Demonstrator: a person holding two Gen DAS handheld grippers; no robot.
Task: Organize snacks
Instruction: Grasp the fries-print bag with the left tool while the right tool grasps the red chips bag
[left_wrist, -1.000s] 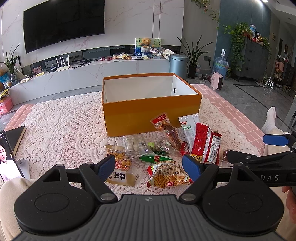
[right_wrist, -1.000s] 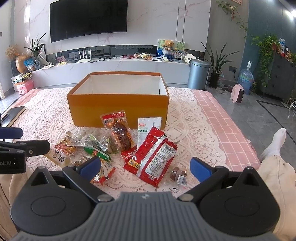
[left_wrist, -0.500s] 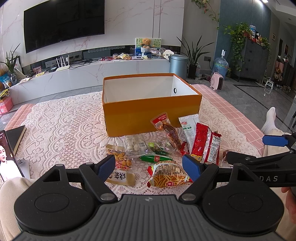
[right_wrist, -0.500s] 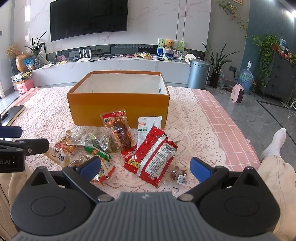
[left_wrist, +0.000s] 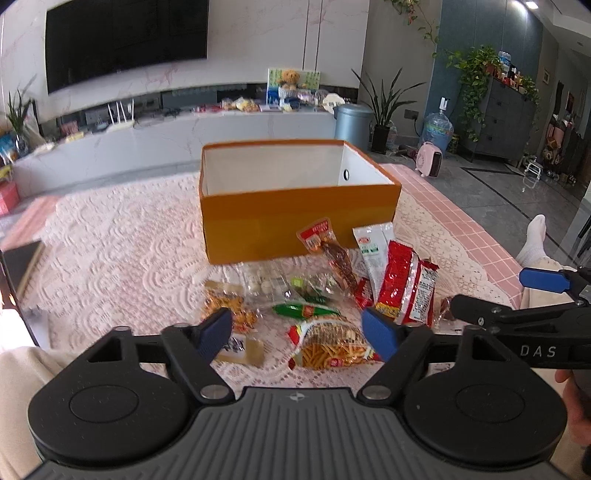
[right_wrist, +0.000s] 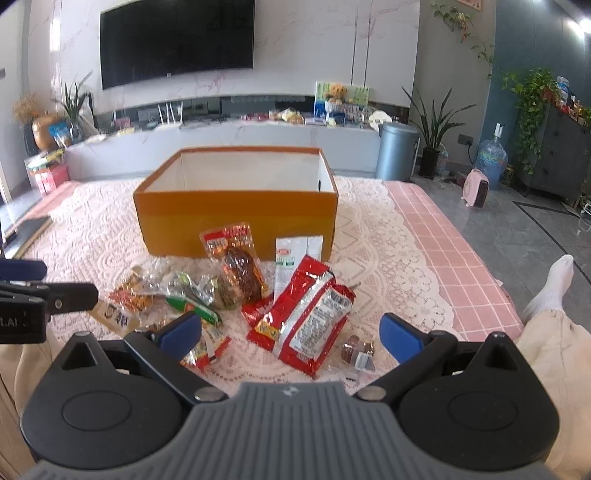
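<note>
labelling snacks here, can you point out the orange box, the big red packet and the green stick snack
orange box (right_wrist: 236, 218), right wrist view, front wall
big red packet (right_wrist: 310, 317), right wrist view, middle of wrapper
green stick snack (left_wrist: 304, 310), left wrist view, middle of wrapper

I see an orange cardboard box (right_wrist: 236, 218) with white inside, a shiny red foil snack packet (right_wrist: 306, 317), and a white lace tablecloth (right_wrist: 92, 251) over pink checks.

box (right_wrist: 236, 221) on tablecloth (right_wrist: 92, 236) | snack packets (right_wrist: 306, 317) before box | bin (right_wrist: 397, 151) behind, right
</note>
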